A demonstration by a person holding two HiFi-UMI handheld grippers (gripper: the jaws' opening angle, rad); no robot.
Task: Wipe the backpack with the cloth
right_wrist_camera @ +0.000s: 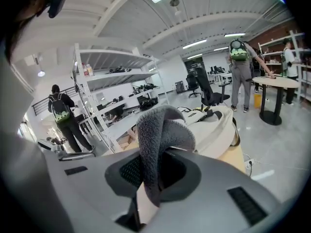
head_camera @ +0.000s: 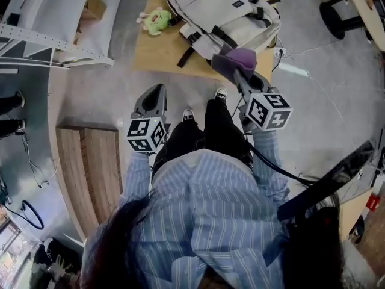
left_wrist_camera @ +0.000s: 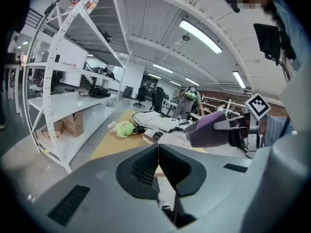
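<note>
**Backpack** (head_camera: 224,12): pale grey with black straps, lying flat on a low tan worktop (head_camera: 150,50). No wiping contact shows.

**Cloth** (right_wrist_camera: 160,130): purple-grey terry, folded over and pinched between the jaws of the right tool (right_wrist_camera: 154,169). It is held in the air near the backpack's near edge, apparently not touching it.

**Left tool** (left_wrist_camera: 158,166): jaws pressed together on nothing, held back near the person's legs.

**Green plush toy** (head_camera: 157,20): on the worktop, just beside the backpack.

**Progress, as judged:** cloth in hand, all the wiping left to do.
</note>
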